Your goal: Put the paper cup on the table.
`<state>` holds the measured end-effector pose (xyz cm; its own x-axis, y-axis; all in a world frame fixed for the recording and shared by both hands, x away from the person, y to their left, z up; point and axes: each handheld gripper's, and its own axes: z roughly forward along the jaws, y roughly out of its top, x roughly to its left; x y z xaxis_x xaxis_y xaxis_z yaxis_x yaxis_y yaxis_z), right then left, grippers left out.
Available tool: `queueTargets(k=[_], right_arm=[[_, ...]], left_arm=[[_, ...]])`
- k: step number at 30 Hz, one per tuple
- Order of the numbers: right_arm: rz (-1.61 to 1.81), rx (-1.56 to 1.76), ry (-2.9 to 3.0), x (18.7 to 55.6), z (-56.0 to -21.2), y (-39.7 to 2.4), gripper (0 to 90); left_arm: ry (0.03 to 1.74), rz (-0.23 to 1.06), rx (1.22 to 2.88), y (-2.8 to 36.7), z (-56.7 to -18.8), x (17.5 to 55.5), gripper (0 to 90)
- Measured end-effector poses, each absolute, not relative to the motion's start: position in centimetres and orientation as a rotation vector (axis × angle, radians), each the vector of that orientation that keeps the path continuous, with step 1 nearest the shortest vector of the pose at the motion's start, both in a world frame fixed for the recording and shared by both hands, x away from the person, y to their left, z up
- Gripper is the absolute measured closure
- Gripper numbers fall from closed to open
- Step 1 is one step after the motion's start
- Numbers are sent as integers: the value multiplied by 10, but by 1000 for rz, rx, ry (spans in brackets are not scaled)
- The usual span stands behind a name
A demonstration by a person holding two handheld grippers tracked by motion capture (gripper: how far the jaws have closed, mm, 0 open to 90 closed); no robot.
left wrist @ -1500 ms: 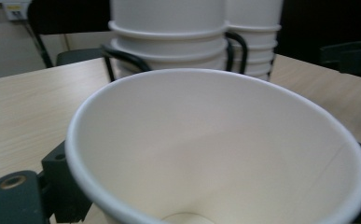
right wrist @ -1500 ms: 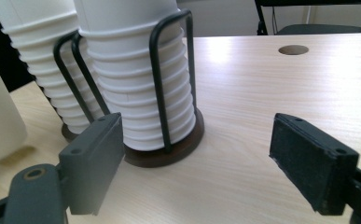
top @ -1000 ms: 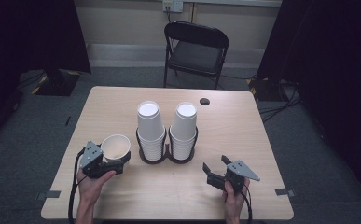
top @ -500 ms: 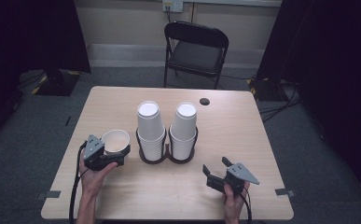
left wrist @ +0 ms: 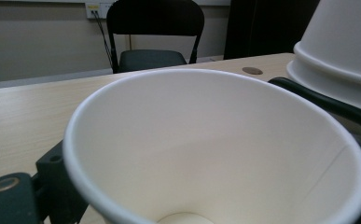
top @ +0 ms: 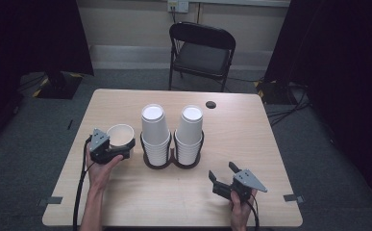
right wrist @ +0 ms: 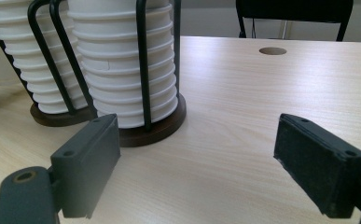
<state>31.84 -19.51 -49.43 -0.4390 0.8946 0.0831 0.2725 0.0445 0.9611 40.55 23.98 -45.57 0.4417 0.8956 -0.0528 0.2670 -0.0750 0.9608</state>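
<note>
Two white paper-cup stacks in a black wire holder point(top: 172, 144) block mid-counter; the light wooden counter point(top: 251, 144) right of them lies open.

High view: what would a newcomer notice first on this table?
Two tall stacks of white paper cups, upside down in a black wire holder, stand at the table's middle. Just left of them, the left claw has a single upright cup between its jaws, which have just been opening. The right claw rests open near the front right edge, holding nothing.
</note>
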Motion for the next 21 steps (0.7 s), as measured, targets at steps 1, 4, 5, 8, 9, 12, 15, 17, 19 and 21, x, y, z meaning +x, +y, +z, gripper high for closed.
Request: queueTargets(k=[1, 4, 5, 8, 9, 12, 15, 17, 19, 21], right_arm=[[1419, 1173, 1759, 318, -494, -195, 138], [1419, 1167, 1763, 318, -494, -195, 138], [1419, 1167, 1763, 318, -494, -195, 138], [1418, 1171, 1764, 318, -494, -195, 138], [1418, 1171, 1764, 318, -494, -195, 138], [1419, 1166, 1766, 318, -494, -195, 139], [1420, 1170, 1767, 318, -494, -195, 139], [1419, 1170, 1767, 318, -494, -195, 139], [1419, 1168, 1766, 318, -494, -195, 139], [1420, 1168, 1767, 318, -494, -195, 139]], left_arm=[[1048, 722, 1598, 240, -456, 407, 77], [1074, 710, 1605, 240, -461, 416, 79], [1074, 710, 1605, 240, -461, 416, 79], [1079, 709, 1613, 240, -465, 422, 79], [1084, 707, 1612, 240, -467, 424, 79], [1098, 714, 1629, 239, -469, 427, 79], [1099, 709, 1637, 238, -473, 427, 79], [1108, 710, 1643, 238, -474, 427, 81], [1111, 709, 1671, 238, -476, 427, 105], [1120, 715, 1692, 237, -479, 427, 113]])
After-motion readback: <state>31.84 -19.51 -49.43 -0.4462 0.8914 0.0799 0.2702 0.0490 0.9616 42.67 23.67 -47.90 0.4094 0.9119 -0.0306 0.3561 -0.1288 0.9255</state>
